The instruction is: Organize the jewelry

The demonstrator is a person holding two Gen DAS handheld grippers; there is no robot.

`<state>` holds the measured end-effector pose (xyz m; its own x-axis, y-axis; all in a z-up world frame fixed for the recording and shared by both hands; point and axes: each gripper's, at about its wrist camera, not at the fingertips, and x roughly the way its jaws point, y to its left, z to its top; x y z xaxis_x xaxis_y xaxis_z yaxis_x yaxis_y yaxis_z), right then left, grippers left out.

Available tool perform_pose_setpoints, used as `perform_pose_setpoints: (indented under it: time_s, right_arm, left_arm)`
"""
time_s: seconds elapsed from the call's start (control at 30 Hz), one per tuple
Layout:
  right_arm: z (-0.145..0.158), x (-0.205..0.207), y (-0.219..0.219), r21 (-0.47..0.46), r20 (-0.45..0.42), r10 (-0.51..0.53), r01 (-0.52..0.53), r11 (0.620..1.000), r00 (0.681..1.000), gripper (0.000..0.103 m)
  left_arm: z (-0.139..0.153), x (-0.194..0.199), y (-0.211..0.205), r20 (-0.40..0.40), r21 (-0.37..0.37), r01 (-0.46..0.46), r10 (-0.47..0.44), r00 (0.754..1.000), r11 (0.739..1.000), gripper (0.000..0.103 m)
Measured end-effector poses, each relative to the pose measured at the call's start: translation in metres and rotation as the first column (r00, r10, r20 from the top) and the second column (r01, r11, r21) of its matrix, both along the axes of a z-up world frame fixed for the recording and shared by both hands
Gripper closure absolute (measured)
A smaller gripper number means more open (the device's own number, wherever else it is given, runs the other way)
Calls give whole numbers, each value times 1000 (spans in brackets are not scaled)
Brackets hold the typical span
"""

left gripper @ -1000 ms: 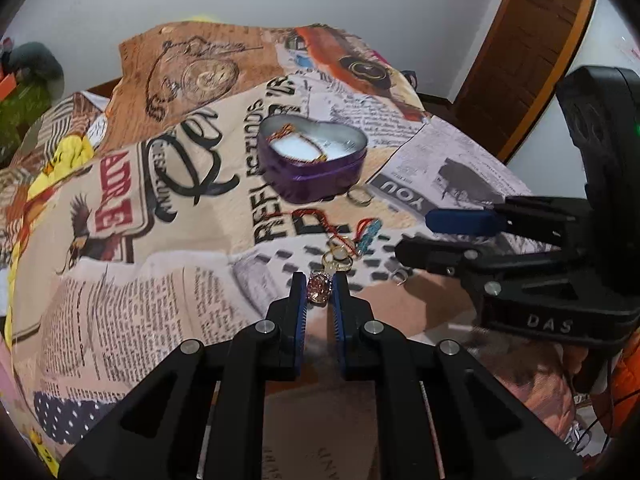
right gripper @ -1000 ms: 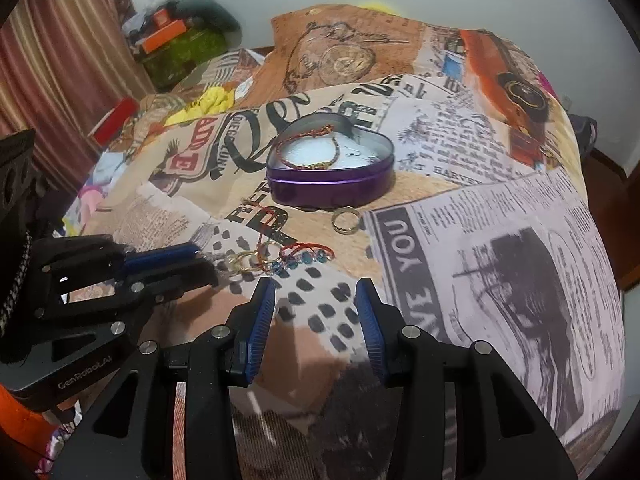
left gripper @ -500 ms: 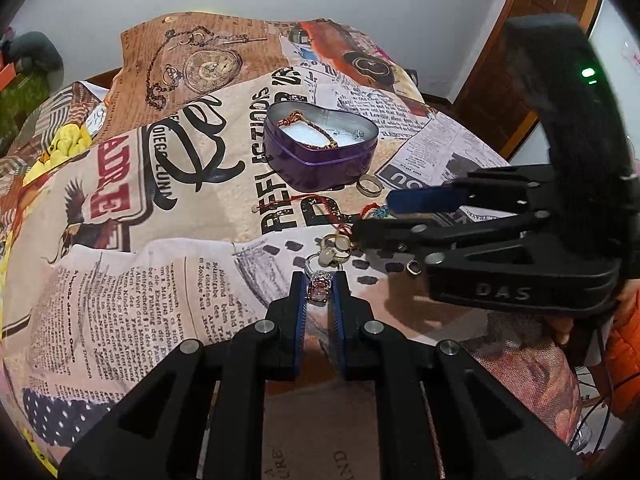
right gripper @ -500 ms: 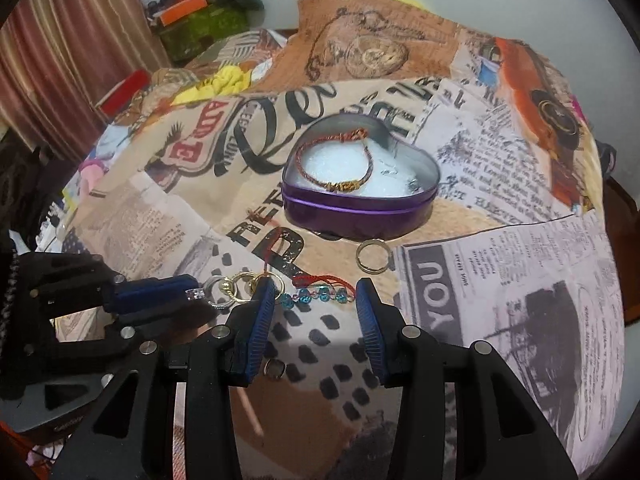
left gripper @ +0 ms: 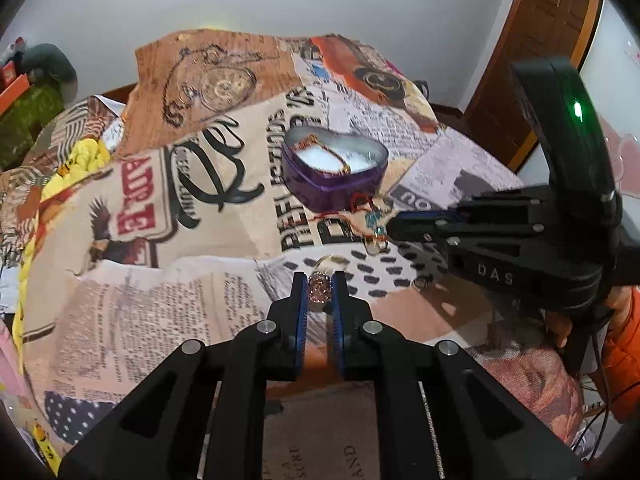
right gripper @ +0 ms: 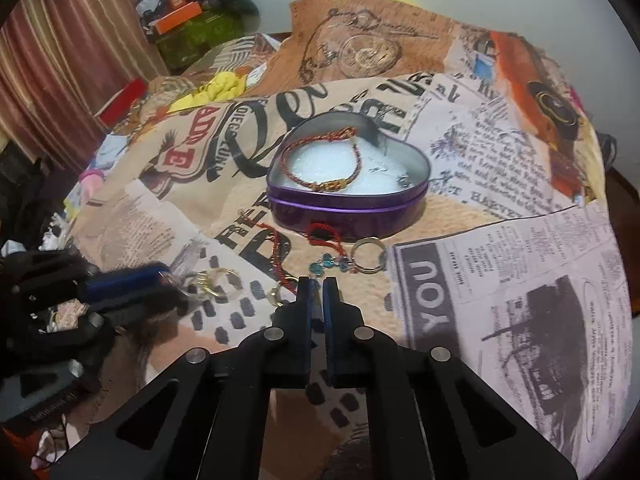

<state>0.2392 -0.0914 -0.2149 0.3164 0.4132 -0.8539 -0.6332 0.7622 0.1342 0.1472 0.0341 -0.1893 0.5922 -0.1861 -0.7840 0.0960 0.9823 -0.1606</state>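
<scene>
A purple heart-shaped tin (right gripper: 348, 204) (left gripper: 332, 188) stands open on the printed cloth, with a braided red and gold bracelet (right gripper: 320, 160) lying inside. In front of it lies a red cord bracelet with blue beads (right gripper: 326, 260) (left gripper: 370, 220). My right gripper (right gripper: 318, 284) (left gripper: 390, 226) is shut on that cord near its beads. My left gripper (left gripper: 320, 292) (right gripper: 170, 280) is shut on a sparkly pink charm (left gripper: 320, 290), which hangs together with some gold rings (right gripper: 218, 280). A loose gold ring (right gripper: 368, 256) rests beside the beads.
A small ring (left gripper: 420, 282) lies on the cloth under the right gripper. Yellow fabric (right gripper: 216, 88) and a green bag (right gripper: 200, 32) sit at the far left, by a striped curtain (right gripper: 60, 60). A wooden door (left gripper: 540, 60) stands at the right. An orange sleeve (left gripper: 620, 360) shows.
The right gripper's jaws, open before, have closed on the red cord bracelet after coming up to it. The left gripper kept its hold on the pink charm.
</scene>
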Motion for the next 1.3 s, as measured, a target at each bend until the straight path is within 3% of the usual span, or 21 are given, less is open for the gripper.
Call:
perform_pose_setpoints:
  time_s: [0.17, 0.4, 0.67, 1.0, 1.17, 1.3]
  right_arm:
    - [6, -5, -12, 0, 19, -24, 24, 1000, 1000, 99]
    - [13, -6, -18, 28, -33, -39, 40, 999, 999, 98]
    - [19, -16, -4, 33, -27, 6, -5, 999, 1000, 78]
    - [9, -32, 26, -21, -35, 104, -105, 994, 994, 77]
    - [-2, -25, 16, 13, -106, 68, -67, 998, 992, 77]
    - [-4, -16, 15, 7, -111, 30, -29, 1000, 993, 77]
  left_arm:
    - [20, -2, 4, 53, 4, -14, 14, 998, 1000, 93]
    - [37, -6, 4, 103, -7, -11, 12, 995, 1000, 93]
    - [29, -11, 18, 78, 4, -65, 64, 995, 998, 93]
    - [18, -21, 55, 49, -1, -147, 147, 988, 989, 93]
    - [12, -21, 54, 42, -13, -137, 138, 990, 990, 93]
    - [9, -17, 48, 39, -26, -122, 123, 992, 992, 93]
